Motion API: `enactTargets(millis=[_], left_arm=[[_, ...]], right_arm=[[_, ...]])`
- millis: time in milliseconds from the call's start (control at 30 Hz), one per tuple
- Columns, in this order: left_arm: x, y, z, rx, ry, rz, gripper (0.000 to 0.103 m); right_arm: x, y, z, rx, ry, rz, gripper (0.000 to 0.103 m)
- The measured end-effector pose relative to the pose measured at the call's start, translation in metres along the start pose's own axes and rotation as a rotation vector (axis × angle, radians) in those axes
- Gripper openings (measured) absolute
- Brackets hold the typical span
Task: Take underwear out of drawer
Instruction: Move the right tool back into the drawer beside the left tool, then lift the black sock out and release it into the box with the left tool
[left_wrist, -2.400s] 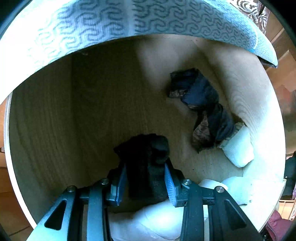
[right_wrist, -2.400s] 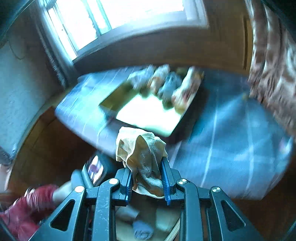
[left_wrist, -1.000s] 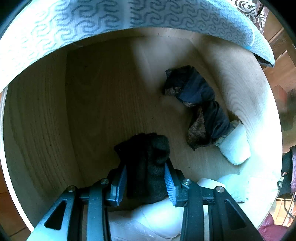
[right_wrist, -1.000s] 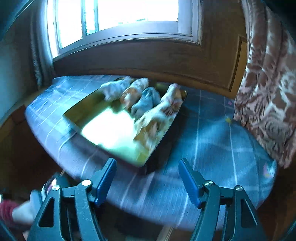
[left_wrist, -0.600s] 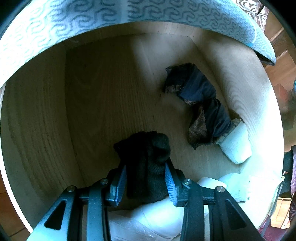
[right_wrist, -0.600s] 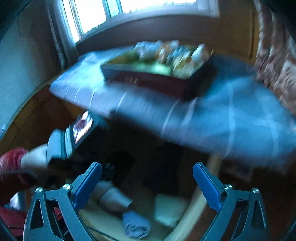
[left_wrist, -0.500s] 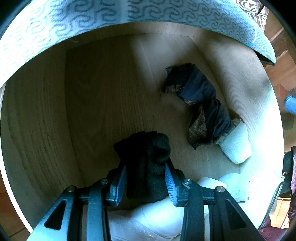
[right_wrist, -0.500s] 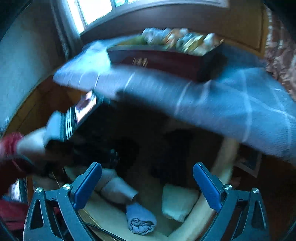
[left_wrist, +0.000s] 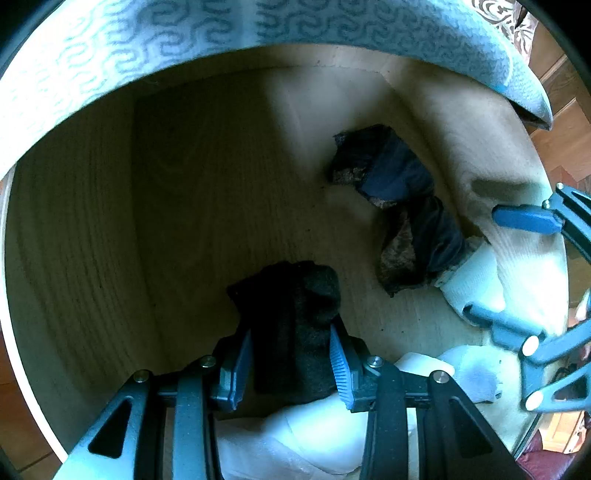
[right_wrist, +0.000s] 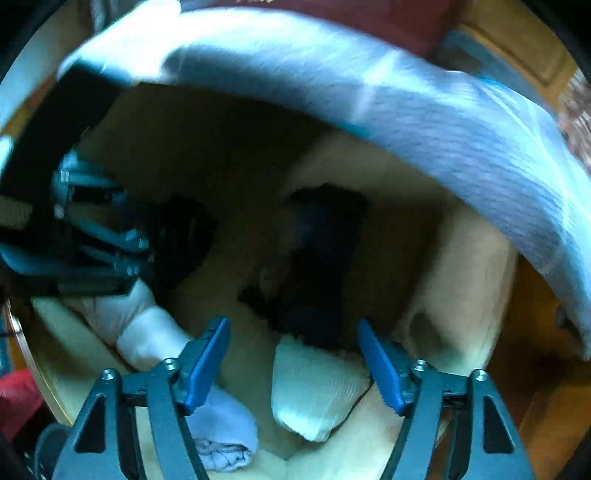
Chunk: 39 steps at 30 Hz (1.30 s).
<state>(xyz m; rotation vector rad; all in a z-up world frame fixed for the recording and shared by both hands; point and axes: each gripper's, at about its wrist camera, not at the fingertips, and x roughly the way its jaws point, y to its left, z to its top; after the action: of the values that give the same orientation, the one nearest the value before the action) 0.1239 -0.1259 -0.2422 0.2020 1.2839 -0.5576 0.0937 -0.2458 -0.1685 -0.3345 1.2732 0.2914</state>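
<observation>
My left gripper (left_wrist: 290, 363) is shut on a black rolled garment (left_wrist: 291, 325), held just above the floor of the wooden drawer (left_wrist: 207, 206). Dark navy and brown underwear (left_wrist: 402, 206) lies crumpled at the drawer's right side, with a white roll (left_wrist: 476, 280) beside it. My right gripper (left_wrist: 517, 266) enters from the right, open, over that white roll. In the blurred right wrist view the right gripper (right_wrist: 293, 362) is open above a white roll (right_wrist: 310, 391) and the dark underwear (right_wrist: 317, 266). The left gripper (right_wrist: 103, 251) shows at the left there.
A patterned blue-white bedspread (left_wrist: 258, 33) overhangs the drawer's far side. More white rolls (left_wrist: 325, 435) lie under my left gripper, and a pale blue roll (right_wrist: 221, 435) sits at the drawer's near edge. Wooden floor (left_wrist: 565, 122) shows at the right.
My right gripper let go of the beige cloth on the bed, opened, swung down and now reaches into the drawer from the right. My left gripper has stayed put with the black garment.
</observation>
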Motion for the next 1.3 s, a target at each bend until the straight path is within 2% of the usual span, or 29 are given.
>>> enactTargets(millis=[167,200,300,433,533,700,867,1033,1133,1300], left_arm=[[-0.009,0.004,-0.003,-0.010,-0.043,-0.037,0.035],[-0.013,0.006,-0.004,-0.014,-0.062,-0.059,0.035],[-0.016,0.005,-0.007,-0.005,-0.072,-0.063,0.035],[-0.020,0.005,-0.010,-0.004,-0.083,-0.072,0.034],[-0.026,0.009,-0.011,-0.021,-0.093,-0.086,0.034],[-0.043,0.023,-0.014,-0.048,-0.125,-0.103,0.034],[-0.056,0.027,-0.018,-0.049,-0.146,-0.093,0.033],[-0.056,0.021,-0.021,-0.007,-0.146,-0.029,0.033],[-0.058,0.024,-0.022,-0.009,-0.146,-0.040,0.033],[-0.065,0.024,-0.020,-0.018,-0.154,-0.052,0.033]], right_arm=[[0.015,0.014,-0.002,-0.070,0.041,-0.052,0.081],[0.016,0.017,-0.003,-0.077,0.039,-0.037,0.080],[0.015,0.025,-0.006,-0.086,0.044,0.103,0.080],[0.021,0.044,-0.008,-0.141,0.041,0.144,0.080],[0.031,0.053,-0.007,-0.157,0.056,0.246,0.079],[0.048,0.060,0.002,-0.170,0.080,0.352,0.079],[0.062,0.077,0.016,-0.199,0.111,0.424,0.077],[0.087,0.081,0.024,-0.177,0.195,0.498,0.072],[0.094,0.075,0.023,-0.173,0.213,0.520,0.062],[0.098,0.063,0.010,-0.156,0.218,0.508,0.057]])
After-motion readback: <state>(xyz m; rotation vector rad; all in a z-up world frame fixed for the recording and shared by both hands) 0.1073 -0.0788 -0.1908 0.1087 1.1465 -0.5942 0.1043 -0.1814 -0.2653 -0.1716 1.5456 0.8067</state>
